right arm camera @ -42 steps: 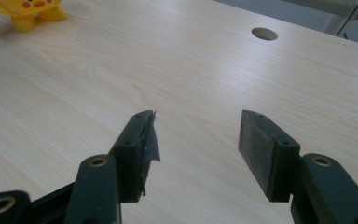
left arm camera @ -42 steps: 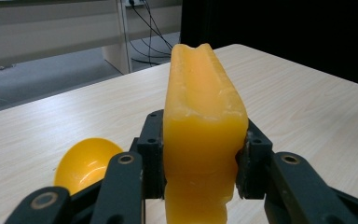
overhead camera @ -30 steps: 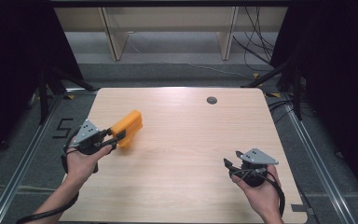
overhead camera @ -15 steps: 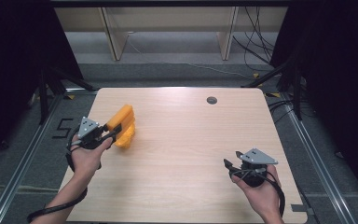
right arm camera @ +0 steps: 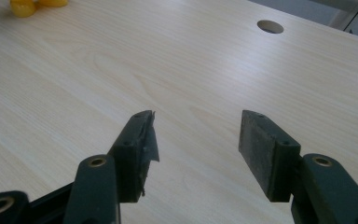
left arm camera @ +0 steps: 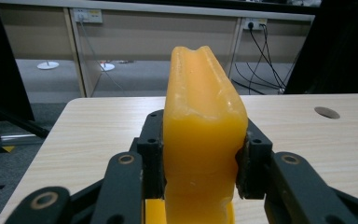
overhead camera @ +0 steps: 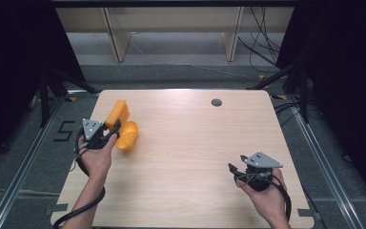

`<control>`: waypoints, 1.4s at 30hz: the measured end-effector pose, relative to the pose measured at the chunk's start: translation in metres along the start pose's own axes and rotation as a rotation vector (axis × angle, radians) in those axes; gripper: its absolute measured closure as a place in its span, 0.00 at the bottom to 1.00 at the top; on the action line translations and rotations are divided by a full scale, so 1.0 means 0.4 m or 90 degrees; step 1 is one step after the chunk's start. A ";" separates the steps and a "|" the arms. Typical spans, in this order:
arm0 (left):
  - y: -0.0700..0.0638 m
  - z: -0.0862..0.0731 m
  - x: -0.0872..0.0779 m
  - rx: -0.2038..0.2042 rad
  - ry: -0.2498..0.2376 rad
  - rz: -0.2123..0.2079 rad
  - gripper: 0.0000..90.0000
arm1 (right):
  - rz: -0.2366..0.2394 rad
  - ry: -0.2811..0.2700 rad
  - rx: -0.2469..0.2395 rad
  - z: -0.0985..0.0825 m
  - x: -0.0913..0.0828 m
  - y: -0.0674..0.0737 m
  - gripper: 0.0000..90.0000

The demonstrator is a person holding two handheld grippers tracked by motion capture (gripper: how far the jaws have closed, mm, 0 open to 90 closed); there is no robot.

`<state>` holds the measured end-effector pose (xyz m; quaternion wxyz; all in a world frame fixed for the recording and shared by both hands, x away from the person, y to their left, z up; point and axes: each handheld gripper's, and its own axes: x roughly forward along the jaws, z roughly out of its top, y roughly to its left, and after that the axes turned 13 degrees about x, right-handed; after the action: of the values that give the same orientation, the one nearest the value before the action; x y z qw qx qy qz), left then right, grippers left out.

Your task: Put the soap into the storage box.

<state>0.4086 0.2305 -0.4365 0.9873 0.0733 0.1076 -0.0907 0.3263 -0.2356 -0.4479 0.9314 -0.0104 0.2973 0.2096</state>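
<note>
Your left gripper (overhead camera: 112, 131) is clamped on a tall yellow-orange block (left arm camera: 200, 135); in the left gripper view both black pads press flat against its sides, and its grooved top rises well above them. From the high view, you hold that block (overhead camera: 116, 113) over the counter's (overhead camera: 195, 143) left part, well to the left of the round hole (overhead camera: 216, 102) near the far edge. A second, rounder orange piece (overhead camera: 127, 136) sits just beside the block, on the side toward you; whether the two touch is hard to tell. Your right gripper (overhead camera: 236, 171) hangs near the counter's near right part, well apart from the hole, its jaws standing apart with nothing between them; the right gripper view shows bare wood (right arm camera: 214, 70) under the pads (right arm camera: 261, 149) and the hole (right arm camera: 270, 26) ahead of them.
</note>
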 end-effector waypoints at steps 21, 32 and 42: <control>-0.016 -0.038 -0.014 0.016 -0.034 -0.009 0.67 | 0.003 -0.002 -0.007 0.000 0.001 0.002 0.51; -0.021 -0.055 -0.007 0.013 -0.037 -0.003 0.67 | 0.008 0.008 0.001 -0.002 0.004 0.003 0.51; -0.036 -0.086 -0.003 -0.002 -0.027 0.016 0.67 | 0.003 0.013 -0.005 -0.003 0.006 0.004 0.51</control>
<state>0.3977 0.2225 -0.4711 0.9905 0.0712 0.0861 -0.0798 0.3268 -0.2334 -0.4500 0.9278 -0.0156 0.3057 0.2131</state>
